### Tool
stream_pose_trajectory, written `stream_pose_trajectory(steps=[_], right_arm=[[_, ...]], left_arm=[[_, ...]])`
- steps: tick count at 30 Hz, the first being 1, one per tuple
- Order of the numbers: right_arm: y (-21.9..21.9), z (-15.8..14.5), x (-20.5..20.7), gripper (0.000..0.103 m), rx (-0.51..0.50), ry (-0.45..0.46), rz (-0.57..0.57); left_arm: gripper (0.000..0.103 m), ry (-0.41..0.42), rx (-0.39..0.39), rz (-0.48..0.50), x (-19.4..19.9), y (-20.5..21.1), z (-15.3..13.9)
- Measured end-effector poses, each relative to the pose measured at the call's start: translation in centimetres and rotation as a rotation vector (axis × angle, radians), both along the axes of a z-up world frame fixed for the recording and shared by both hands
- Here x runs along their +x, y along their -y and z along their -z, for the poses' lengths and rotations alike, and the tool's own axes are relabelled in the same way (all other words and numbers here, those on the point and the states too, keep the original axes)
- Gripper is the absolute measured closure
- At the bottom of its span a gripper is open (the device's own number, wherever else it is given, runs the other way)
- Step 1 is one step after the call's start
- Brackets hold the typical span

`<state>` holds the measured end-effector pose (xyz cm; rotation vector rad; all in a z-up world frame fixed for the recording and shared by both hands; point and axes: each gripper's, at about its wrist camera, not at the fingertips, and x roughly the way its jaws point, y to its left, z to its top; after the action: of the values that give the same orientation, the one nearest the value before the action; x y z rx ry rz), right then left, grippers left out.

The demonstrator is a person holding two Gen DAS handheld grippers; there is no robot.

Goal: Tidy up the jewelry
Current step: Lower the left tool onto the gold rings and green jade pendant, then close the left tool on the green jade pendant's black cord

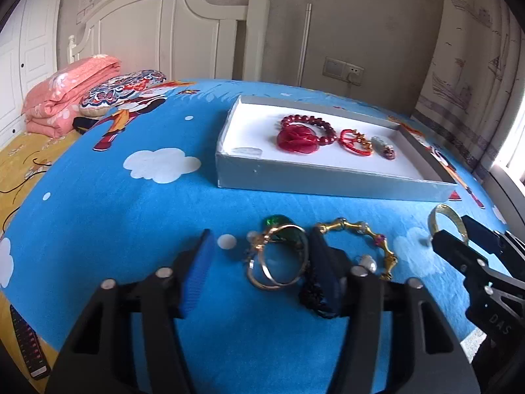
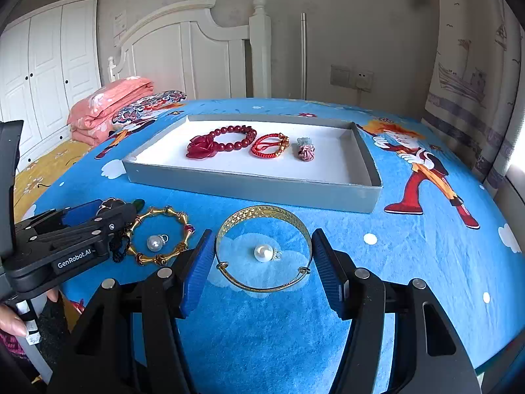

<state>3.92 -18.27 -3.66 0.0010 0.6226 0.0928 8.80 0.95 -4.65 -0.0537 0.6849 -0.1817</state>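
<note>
your work surface is a bed under a blue cartoon sheet [image 2: 262,328], white headboard [image 2: 197,49] and wardrobe [image 2: 42,65] behind. your right gripper [image 2: 262,259] is spread wide around the gold bangle [image 2: 262,211], lying flat with a pearl [image 2: 263,252] inside it. your left gripper [image 1: 259,252] is spread around thin gold rings [image 1: 279,259]. at 12 o'clock sits the grey tray [image 2: 249,187], long axis 9 to 3, holding a red bead bracelet [image 2: 236,138].

Hidden behind the left gripper's [image 1: 259,262] right finger [image 1: 323,275]: part of the dark tassel [image 1: 310,292] and the near arc of the bamboo bangle [image 1: 361,229]. Cut off at the picture's right edge: the right gripper's [image 1: 459,233] body. Too small to tell: the grey-pink charm [image 2: 305,149] far beyond the fingers.
</note>
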Motion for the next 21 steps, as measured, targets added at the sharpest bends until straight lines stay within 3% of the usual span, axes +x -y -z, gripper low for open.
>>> stream_pose_trajectory(steps=[10, 16, 21], right_arm=[[-0.4, -0.2, -0.5, 0.046, 0.005, 0.027, -0.014], [-0.8, -0.4, -1.3, 0.046, -0.003, 0.055, -0.023], [-1.0, -0.6, -1.8, 0.046, -0.005, 0.067, -0.027]], left_arm=[[0.064, 0.030, -0.007, -0.024, -1.6, -0.8, -0.2], [0.064, 0.104, 0.034, -0.050, -3.5, -0.6, -1.0], [0.064, 0.148, -0.012, -0.034, -4.5, -1.3, -2.4]])
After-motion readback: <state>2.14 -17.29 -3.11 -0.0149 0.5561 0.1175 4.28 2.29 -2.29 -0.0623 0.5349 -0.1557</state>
